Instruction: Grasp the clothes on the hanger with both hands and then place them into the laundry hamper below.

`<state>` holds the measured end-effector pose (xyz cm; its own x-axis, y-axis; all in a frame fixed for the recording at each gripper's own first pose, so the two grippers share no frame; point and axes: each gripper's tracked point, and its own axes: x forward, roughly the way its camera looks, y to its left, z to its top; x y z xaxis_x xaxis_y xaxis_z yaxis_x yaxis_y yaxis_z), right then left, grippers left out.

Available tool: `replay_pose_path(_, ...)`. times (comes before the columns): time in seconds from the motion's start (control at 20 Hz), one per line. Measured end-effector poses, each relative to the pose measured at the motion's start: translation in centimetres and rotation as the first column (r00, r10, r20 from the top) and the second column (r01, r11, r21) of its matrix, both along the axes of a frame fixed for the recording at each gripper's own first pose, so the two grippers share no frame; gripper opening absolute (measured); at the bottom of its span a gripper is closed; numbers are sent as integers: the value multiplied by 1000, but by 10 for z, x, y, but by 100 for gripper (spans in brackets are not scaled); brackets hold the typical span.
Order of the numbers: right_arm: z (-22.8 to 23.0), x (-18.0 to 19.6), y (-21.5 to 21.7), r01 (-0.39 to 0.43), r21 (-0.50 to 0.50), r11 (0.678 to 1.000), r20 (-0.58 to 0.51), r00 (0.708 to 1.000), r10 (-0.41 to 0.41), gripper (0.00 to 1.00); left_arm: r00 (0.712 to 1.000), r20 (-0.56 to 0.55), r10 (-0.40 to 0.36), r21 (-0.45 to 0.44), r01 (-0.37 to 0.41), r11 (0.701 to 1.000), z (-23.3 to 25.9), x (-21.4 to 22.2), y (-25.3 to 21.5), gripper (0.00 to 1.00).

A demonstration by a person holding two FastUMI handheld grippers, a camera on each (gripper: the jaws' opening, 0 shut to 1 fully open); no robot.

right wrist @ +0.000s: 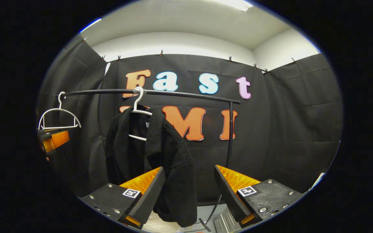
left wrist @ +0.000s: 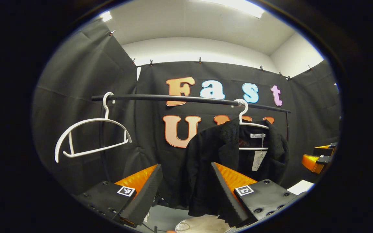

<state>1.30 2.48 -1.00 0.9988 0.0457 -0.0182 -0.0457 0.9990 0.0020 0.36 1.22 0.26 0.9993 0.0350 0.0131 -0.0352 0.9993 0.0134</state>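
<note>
Left gripper view looks along the left claw (left wrist: pixel 186 191), its fingers spread apart with nothing between them, toward a black jacket (left wrist: pixel 219 161) hanging on a white hanger (left wrist: pixel 249 124) from a dark rail (left wrist: pixel 189 98). The jacket hangs far beyond the fingers, not touched. An empty white hanger (left wrist: pixel 89 139) hangs at the rail's left end. Low down, under the jacket, a pale rim of the hamper (left wrist: pixel 202 224) shows. At the right edge the other claw appears. Right gripper view has the right claw (right wrist: pixel 189 187) also spread apart and empty, the jacket left of centre and beyond it.
</note>
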Motion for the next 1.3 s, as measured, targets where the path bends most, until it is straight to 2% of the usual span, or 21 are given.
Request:
replay_pose_path(0.25, -11, -3, 17, -29, 17, 999, -29, 999, 30, 94, 1000, -12, 1, -8, -1, 1000, -4, 0, 3, 96)
replay_pose_path(0.3, -13, -3, 23, -37, 20, 999, -36, 999, 38, 94, 1000, -18, -1, -8, 1, 1000, -7, 1, 3, 94)
replay_pose_path(0.45, -16, -2, 39, -62, 23, 998, -46, 997, 63, 94, 999, -36, -18, -14, 17, 1000, -15, 7, -3, 96)
replay_pose_path(0.5, -17, -1, 42, -69, 24, 997, -44, 997, 70, 88, 999, -39, -25, -18, 25, 1000, -17, 10, -6, 96)
replay_pose_path(0.55, -17, 0, 46, -77, 23, 997, -43, 996, 78, 88, 999, -41, -34, -23, 33, 999, -19, 13, -9, 96)
replay_pose_path(0.6, -17, 2, 53, -86, 24, 996, -42, 995, 87, 88, 998, -45, -48, -29, 46, 999, -22, 15, -13, 96)
replay_pose_path(0.65, -19, 4, 59, -93, 26, 995, -42, 995, 94, 94, 997, -50, -62, -37, 60, 997, -24, 20, -18, 99)
replay_pose_path(0.7, -20, 8, 64, -100, 28, 995, -44, 994, 102, 94, 995, -57, -79, -43, 76, 996, -28, 24, -23, 96)
replay_pose_path(0.75, -22, 11, 69, -110, 28, 994, -43, 993, 111, 88, 993, -64, -96, -43, 93, 995, -33, 30, -27, 96)
replay_pose_path(0.85, -30, 19, 73, -118, 34, 992, -57, 991, 120, 88, 989, -75, -128, -39, 125, 991, -42, 41, -37, 96)
replay_pose_path(0.9, -34, 24, 74, -119, 35, 992, -64, 991, 121, 94, 986, -87, -144, -35, 142, 989, -51, 47, -42, 96)
replay_pose_path(1.05, -49, 39, 77, -114, 27, 993, -98, 988, 116, 94, 975, -120, -189, -19, 188, 982, -71, 70, -59, 96)
replay_pose_path(1.1, -54, 43, 77, -110, 31, 993, -109, 988, 112, 94, 971, -123, -204, -19, 203, 979, -77, 77, -66, 94)
replay_pose_path(1.25, -69, 59, 78, -89, 58, 994, -144, 985, 97, 94, 957, -138, -255, -39, 253, 967, -94, 99, -82, 94)
replay_pose_path(1.3, -73, 64, 78, -81, 68, 994, -156, 984, 91, 94, 952, -137, -273, -40, 270, 962, -98, 108, -88, 96)
